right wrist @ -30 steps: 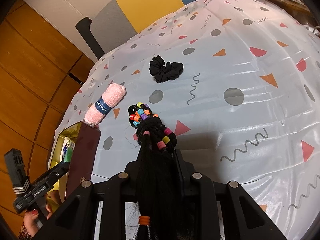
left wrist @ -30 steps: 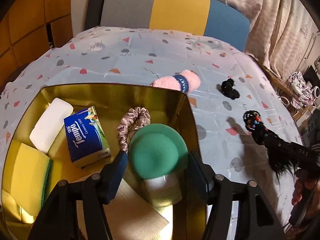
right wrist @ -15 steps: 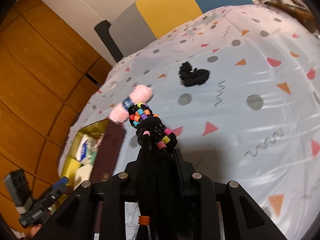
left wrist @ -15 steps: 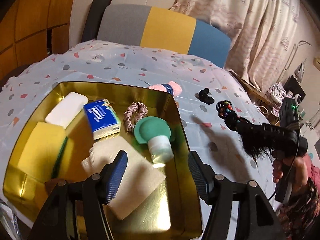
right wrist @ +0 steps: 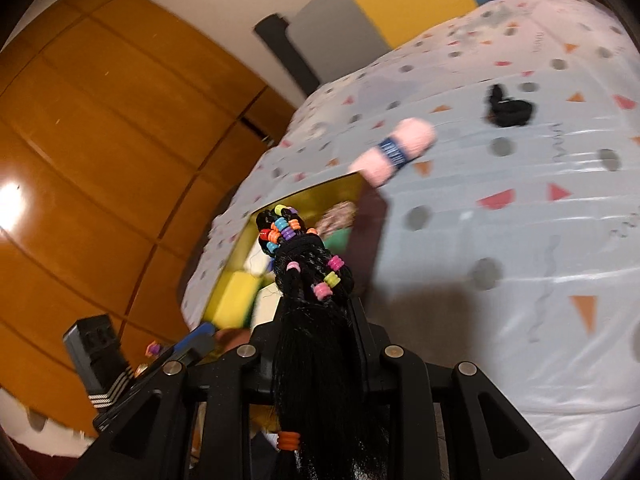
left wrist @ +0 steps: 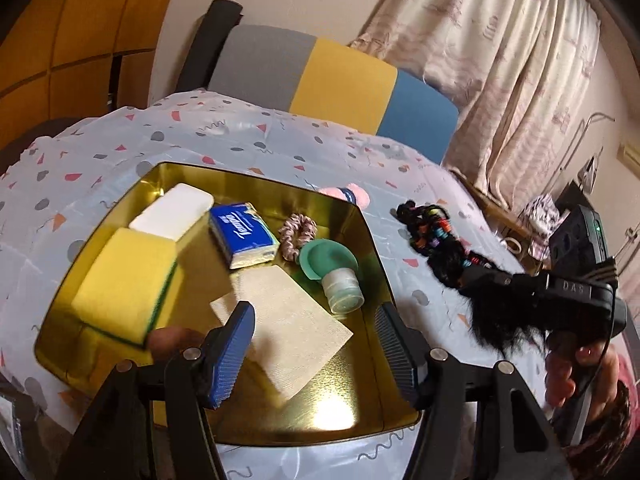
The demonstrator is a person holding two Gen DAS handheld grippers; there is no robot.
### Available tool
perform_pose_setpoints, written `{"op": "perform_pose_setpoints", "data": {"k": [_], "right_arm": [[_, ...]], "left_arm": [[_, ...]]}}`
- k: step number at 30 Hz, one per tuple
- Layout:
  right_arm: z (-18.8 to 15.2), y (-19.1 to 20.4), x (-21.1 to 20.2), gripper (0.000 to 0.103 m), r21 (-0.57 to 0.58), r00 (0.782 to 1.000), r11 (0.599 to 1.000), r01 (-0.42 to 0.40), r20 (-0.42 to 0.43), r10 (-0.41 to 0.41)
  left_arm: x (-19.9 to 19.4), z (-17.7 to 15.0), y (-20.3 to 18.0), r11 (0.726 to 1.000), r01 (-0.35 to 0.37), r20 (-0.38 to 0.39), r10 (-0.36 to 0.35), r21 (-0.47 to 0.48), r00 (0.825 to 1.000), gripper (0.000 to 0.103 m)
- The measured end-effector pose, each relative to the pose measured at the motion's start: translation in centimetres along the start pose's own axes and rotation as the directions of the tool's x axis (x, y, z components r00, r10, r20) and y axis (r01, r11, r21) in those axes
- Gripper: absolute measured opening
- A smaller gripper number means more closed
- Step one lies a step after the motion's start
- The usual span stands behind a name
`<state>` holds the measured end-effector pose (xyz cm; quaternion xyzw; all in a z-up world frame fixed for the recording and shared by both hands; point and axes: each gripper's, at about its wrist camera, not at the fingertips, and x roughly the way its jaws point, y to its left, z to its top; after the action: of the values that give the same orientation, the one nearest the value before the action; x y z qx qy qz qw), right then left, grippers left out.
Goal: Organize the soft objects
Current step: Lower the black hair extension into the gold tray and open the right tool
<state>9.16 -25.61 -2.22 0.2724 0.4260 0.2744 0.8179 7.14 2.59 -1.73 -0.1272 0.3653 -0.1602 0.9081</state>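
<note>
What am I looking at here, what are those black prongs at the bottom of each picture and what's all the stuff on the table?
The prongs are two-finger grabbers, one in each of a person's hands, each with a wide-angle camera looking along its fingers. One picture is from the left gripper, open and empty above a gold tray. The tray holds a yellow sponge, a white bar, a blue tissue pack, a pink scrunchie, a green-capped bottle and a beige cloth. The other is from the right gripper, shut on a black hairpiece with coloured beads. On the patterned tablecloth lie a pink towel roll and a black scrunchie.
</note>
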Motion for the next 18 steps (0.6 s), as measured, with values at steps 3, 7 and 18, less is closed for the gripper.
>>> {"op": "perform_pose_setpoints", "data": {"k": [3,7,18], "right_arm": [[-0.7,2.6,2.2,0.027,-0.03,0.999,0.999,-0.031,-0.046,0.03],[-1.2,4.8,5.7,0.027,-0.021,0.993,0.998,-0.053,-0.106,0.051],[-1.5,8.8,15.1,0.027,0.001,0.984,1.0,-0.016,-0.177,0.015]], "left_arm": [[-1.0,-0.1,0.8,1.0,-0.005,0.026,0.005,-0.008,1.0,0.064],[-2.2,-0.5,2.3,0.999,-0.018,0.051,0.019,-0.032,0.999,0.064],[-4.1,0.2,6.4,0.985,-0.072,0.104,0.089,-0.154,0.991,0.064]]}}
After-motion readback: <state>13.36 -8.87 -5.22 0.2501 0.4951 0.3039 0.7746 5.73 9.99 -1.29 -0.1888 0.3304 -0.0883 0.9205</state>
